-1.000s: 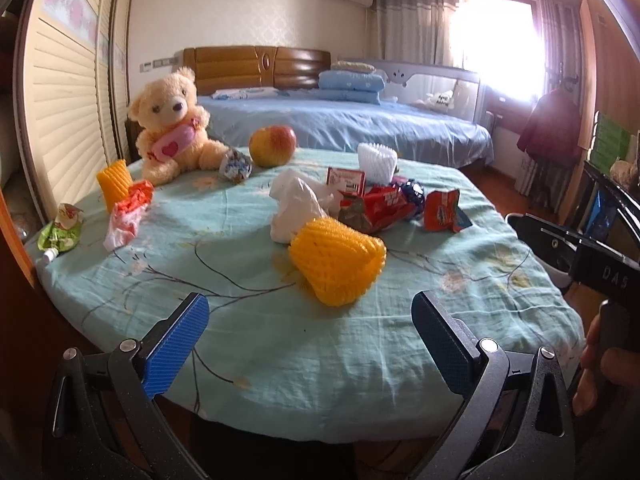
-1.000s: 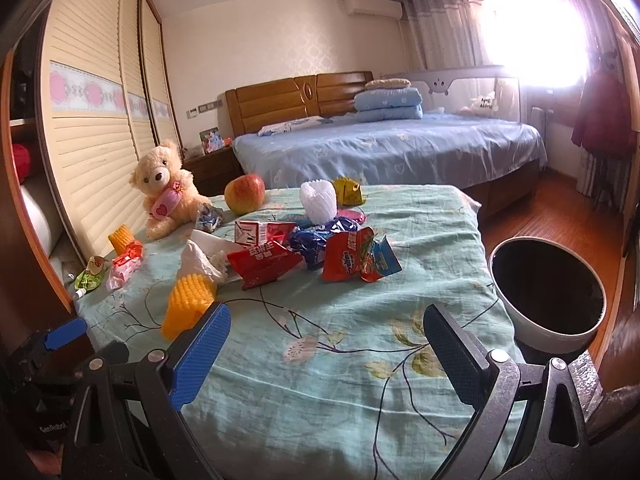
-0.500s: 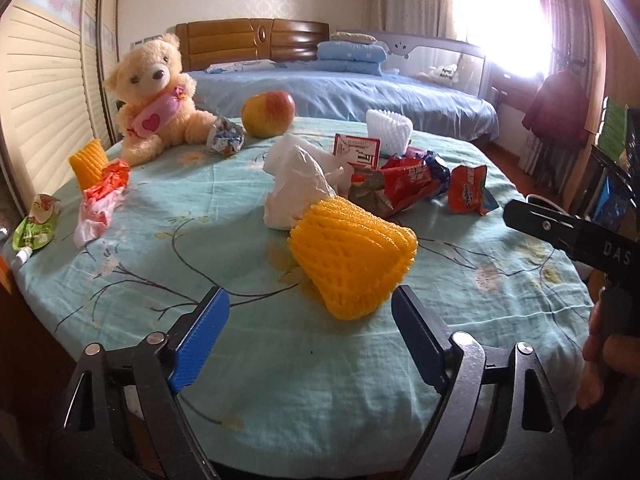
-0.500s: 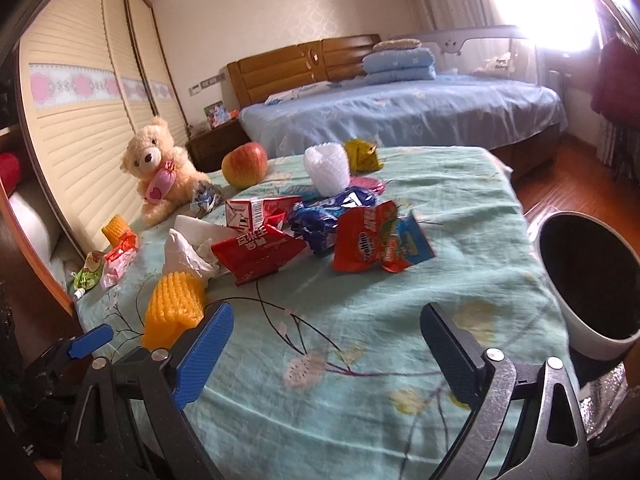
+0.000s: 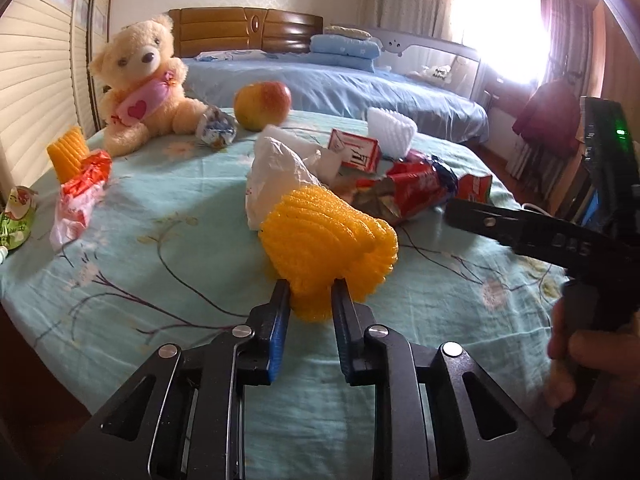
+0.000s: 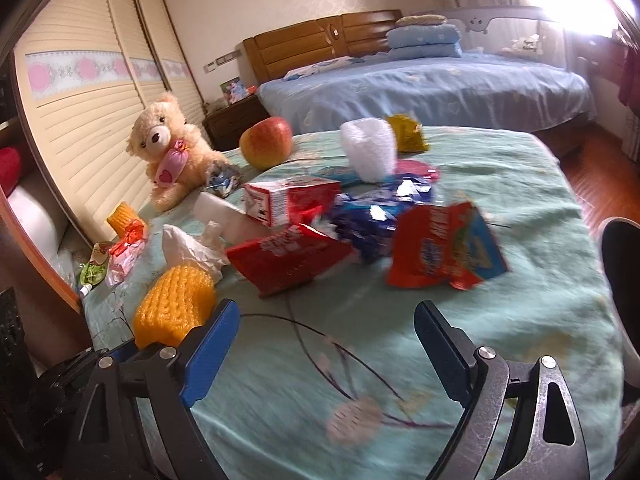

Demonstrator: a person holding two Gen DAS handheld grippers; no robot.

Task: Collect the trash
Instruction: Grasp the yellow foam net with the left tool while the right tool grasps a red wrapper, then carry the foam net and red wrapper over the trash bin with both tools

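My left gripper [image 5: 308,292] is shut on the near edge of a yellow foam fruit net [image 5: 332,236], which lies on the teal tablecloth [image 5: 160,280]. The same foam net [image 6: 172,304] shows at the lower left of the right wrist view. My right gripper [image 6: 326,328] hangs open over the cloth with nothing between its fingers. Beyond it lie a red wrapper [image 6: 288,256], a red-and-blue snack bag [image 6: 444,248], a blue wrapper [image 6: 368,220], a red carton [image 6: 288,200] and a white plastic bag [image 6: 188,244].
A teddy bear [image 6: 168,148], an apple [image 6: 266,142] and a white foam net [image 6: 370,152] sit further back. A second yellow net [image 5: 66,152], a red-white wrapper [image 5: 80,192] and a green pouch [image 5: 16,216] lie at the left edge. A dark bin [image 6: 620,280] stands right of the table.
My left gripper moved in over the table and closed on the yellow foam net. My right gripper advanced toward the wrappers, staying open.
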